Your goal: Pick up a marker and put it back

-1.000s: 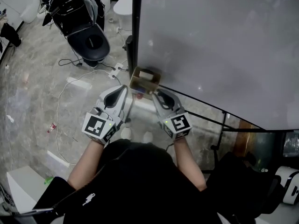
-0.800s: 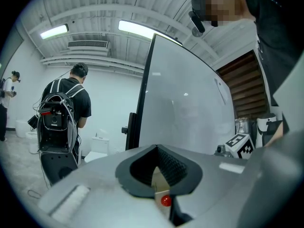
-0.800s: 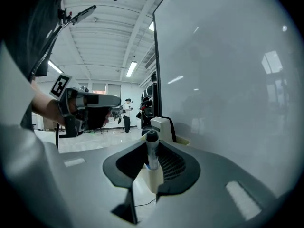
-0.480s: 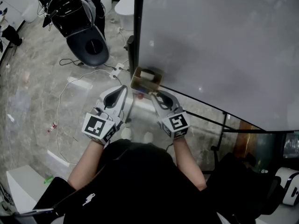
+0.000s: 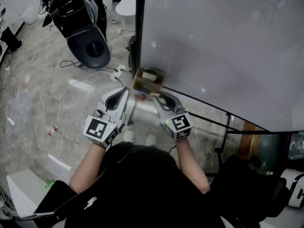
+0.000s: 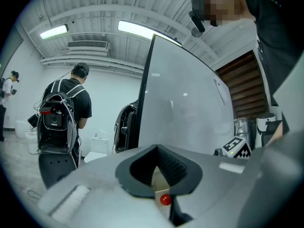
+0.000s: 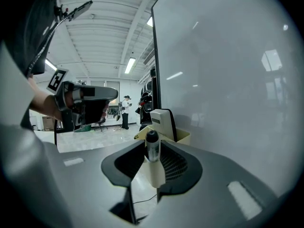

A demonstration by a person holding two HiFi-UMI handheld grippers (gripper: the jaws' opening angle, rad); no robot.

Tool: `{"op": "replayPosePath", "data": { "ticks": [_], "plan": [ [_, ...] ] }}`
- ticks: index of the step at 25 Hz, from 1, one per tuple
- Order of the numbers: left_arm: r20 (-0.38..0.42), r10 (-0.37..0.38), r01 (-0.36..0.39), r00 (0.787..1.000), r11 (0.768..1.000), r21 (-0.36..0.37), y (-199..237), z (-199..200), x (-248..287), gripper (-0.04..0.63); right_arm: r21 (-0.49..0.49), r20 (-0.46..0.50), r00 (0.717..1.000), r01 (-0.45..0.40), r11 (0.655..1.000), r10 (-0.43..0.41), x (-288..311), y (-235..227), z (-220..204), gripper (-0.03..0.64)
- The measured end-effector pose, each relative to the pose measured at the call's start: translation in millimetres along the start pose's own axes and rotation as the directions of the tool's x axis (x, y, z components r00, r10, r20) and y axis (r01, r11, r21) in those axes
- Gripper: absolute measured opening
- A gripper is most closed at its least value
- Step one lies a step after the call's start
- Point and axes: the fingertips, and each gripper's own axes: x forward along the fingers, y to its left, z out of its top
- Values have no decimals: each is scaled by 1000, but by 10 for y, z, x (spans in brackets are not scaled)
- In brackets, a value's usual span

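The marker [image 7: 153, 161], likely light, stiff and slick, stood released between the right gripper's [image 7: 147, 148] just-opening jaws; mid-barrel seemed the best hold. The left gripper [image 6: 156, 149] was clenched, empty.

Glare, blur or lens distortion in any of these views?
Head view: faint glare spots on the whiteboard, otherwise even light, no motion blur. Left gripper view: heavy fisheye, dark corners, ceiling light strips blown out. Right gripper view: same fisheye, lamp reflections streak the whiteboard; the marker reads sharp.
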Motion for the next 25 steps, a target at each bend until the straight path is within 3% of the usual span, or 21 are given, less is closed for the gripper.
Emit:
{"op": "replayPosePath", "data": {
  "ticks": [6,11,25],
  "plan": [
    [17,-16,16,1000,1000,0,-33,28,-10,6,5,6,1000,13,1000,-13,-72,16,29,115],
    [-19,-19,19,1000,1000,-4,-33,-14,-8,6,5,34,999,23,1000,-23,-152,34,130,117],
    [53,-111,111,992,994,3,-269,89,143,6,-2,145,987,73,997,-72,-544,33,589,120]
  ]
}}
